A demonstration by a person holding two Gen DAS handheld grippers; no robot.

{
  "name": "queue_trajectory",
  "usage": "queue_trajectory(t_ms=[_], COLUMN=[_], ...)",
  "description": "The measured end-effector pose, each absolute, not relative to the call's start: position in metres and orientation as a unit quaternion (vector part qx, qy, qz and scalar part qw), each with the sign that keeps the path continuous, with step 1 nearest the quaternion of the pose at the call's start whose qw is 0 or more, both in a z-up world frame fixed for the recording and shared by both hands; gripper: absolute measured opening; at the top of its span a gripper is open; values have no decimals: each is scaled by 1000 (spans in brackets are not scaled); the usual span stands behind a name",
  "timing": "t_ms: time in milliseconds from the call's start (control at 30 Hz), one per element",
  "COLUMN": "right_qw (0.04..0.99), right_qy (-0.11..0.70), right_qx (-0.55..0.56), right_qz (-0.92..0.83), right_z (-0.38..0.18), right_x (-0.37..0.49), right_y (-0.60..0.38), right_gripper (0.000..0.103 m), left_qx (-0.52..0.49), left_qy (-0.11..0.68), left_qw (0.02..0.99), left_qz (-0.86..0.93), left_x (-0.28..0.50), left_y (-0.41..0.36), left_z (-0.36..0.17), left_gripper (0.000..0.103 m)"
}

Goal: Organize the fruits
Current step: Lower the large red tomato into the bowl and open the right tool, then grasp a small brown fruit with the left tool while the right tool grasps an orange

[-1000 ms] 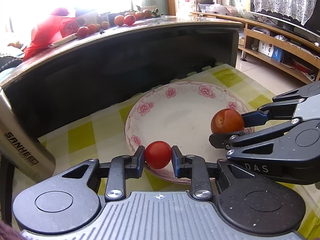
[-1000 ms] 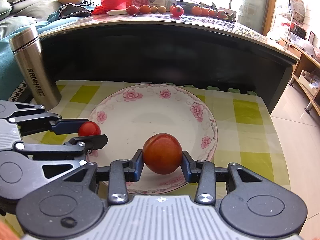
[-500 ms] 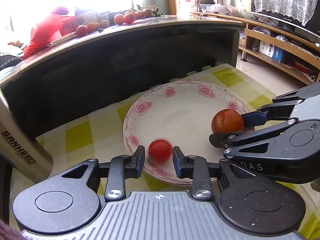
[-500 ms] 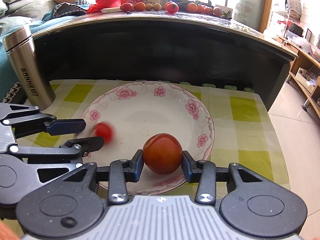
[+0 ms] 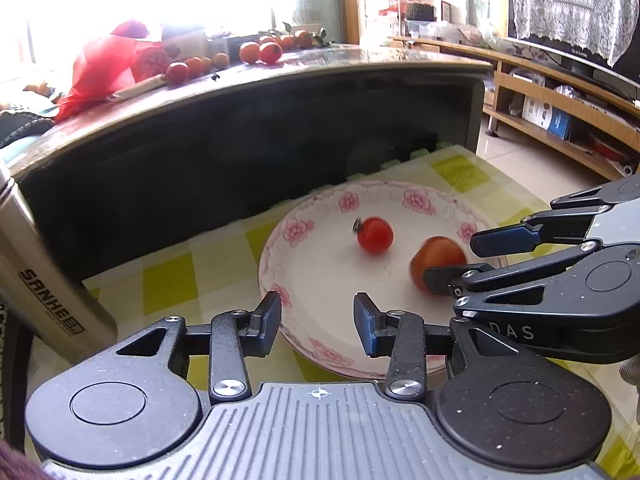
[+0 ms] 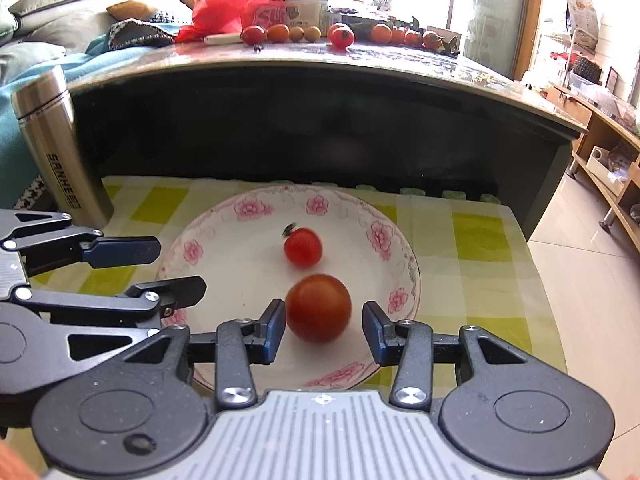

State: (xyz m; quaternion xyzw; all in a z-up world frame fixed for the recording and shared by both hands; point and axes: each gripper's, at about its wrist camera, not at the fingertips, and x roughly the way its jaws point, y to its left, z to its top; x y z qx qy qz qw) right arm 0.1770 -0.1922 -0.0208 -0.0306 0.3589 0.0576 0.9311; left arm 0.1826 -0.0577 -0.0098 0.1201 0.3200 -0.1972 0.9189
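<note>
A steel flask stands far left of my plate; more fruits lie on the dark table behind. In the plate I see a small tomato and a bigger fruit. My left gripper and right gripper are both wide and hold nothing.

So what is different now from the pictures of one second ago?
Both grippers let go. The left gripper opened and its cherry tomato rolled toward the middle of the floral plate. The right gripper opened too, and the larger red fruit now lies free between its fingers. The plate, the steel flask and the fruits on the counter stayed in place.
</note>
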Motion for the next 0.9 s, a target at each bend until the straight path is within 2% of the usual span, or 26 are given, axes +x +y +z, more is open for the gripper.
queue_trajectory(t_ms=[533, 900], right_qw=[932, 919], right_qy=[351, 365], right_qx=[-22, -64], right_qz=[87, 132], right_z=[-6, -13], right_x=[153, 112], right_y=[-180, -165], right_gripper=[50, 56], left_qx=[122, 131], left_qy=[323, 349], left_qw=[920, 908], left_qz=[-188, -193], left_x=[167, 121], left_y=[-44, -12], left_z=[-2, 6], left_gripper=[51, 55])
